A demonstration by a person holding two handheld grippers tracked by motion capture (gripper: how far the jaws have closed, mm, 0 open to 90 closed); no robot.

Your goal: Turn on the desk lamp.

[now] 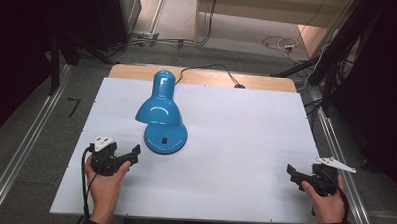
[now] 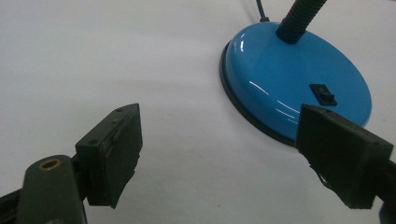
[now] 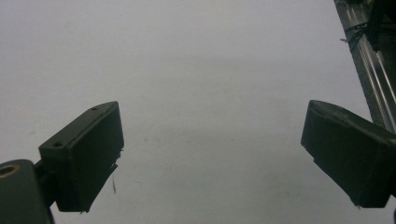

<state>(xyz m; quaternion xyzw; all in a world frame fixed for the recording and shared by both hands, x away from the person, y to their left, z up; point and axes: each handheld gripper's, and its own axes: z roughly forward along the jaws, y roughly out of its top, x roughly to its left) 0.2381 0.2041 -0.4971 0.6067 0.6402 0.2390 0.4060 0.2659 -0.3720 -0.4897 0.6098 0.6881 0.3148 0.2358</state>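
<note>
Just ahead and right of the spread, empty left gripper (image 1: 135, 153) sits the lamp (image 1: 162, 115); the right gripper (image 1: 292, 173), also spread, lies well apart.

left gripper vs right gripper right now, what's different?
The left gripper sits close beside the blue lamp's base; the right gripper is far from it, near the table's right edge.
The left gripper view has the base and its black switch between the jaws; the right gripper view has bare white tabletop.
Shared: both are open, empty and hand-held.
</note>
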